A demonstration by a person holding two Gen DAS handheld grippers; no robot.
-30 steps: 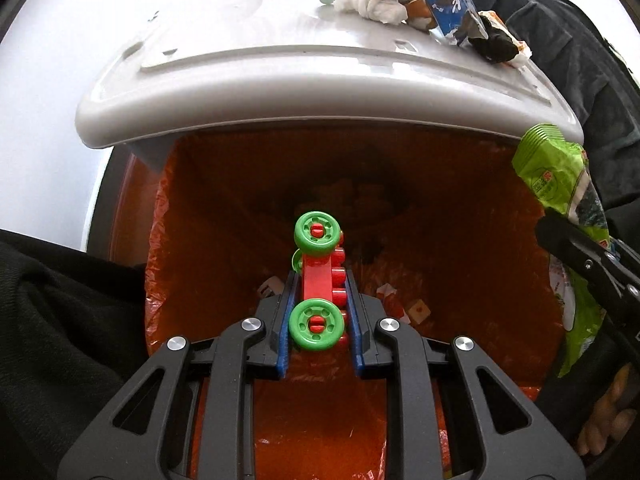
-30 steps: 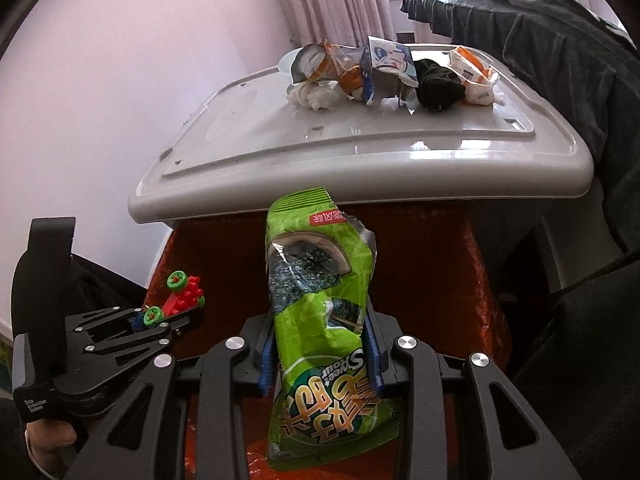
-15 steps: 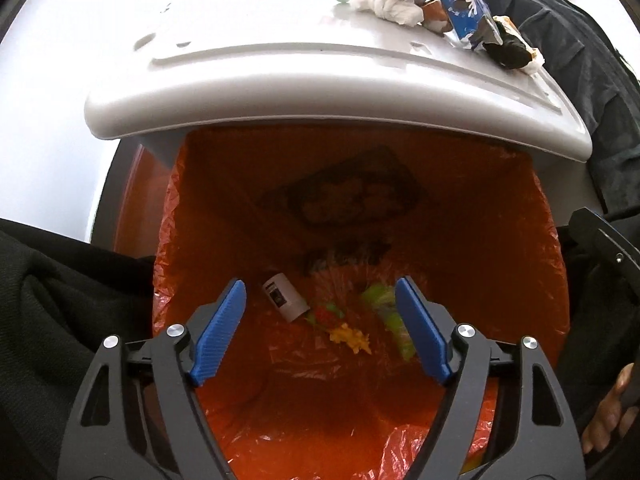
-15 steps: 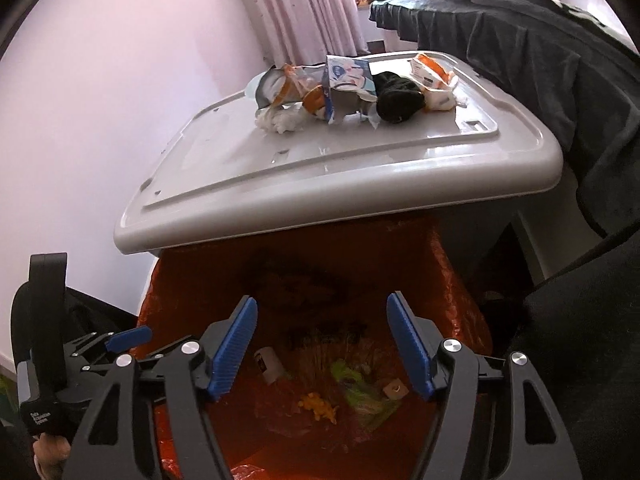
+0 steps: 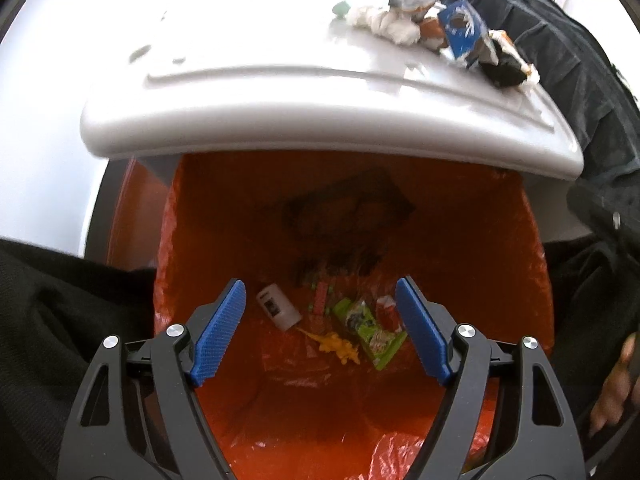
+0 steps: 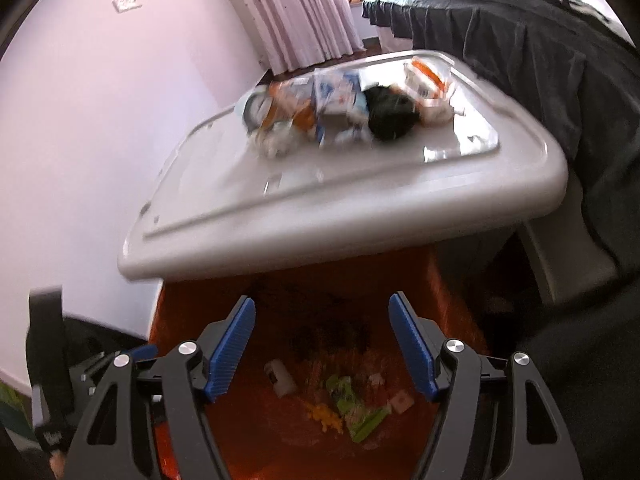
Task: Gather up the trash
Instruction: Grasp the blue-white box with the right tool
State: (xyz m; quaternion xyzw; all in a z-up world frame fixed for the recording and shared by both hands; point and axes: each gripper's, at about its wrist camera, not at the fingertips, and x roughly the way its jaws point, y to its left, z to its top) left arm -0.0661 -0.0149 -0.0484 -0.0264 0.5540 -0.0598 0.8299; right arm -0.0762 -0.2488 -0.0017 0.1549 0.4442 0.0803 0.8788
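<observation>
Jaws first: your left gripper (image 5: 320, 330) hangs spread wide over the bin with nothing between its blue pads, and your right gripper (image 6: 322, 350) is opening, also with nothing between its pads. Both are released and empty.

Below them, at the bottom of the orange bin liner (image 5: 472, 248), lies what has been collected: a green snack wrapper (image 5: 370, 330), a yellow toy figure (image 5: 336, 346), a small white bottle (image 5: 278, 306), a red piece (image 5: 320, 302) and some paper scraps. So the drop step looks finished for this round, and you are at the point of going back for more.

Beyond the bin's far rim sits the grey plastic lid (image 6: 360, 200) of a storage box, serving as a tabletop. The remaining trash is bunched at its far side: a crumpled white tissue (image 5: 384, 24), a blue-and-white wrapper (image 5: 460, 30), a black wad (image 6: 390, 114) and an orange-and-white packet (image 6: 430, 82). In the right wrist view the pile is blurred, so finer detail cannot be told.

Your next move, as I judge it, calls for lifting both grippers clear of the lid's front edge, reaching across to that pile, and keeping the jaws wide until a piece sits squarely between the pads. The pieces touch and overlap, so pick an outer one, such as the tissue or the packet, to avoid dragging neighbours off the lid.
</observation>
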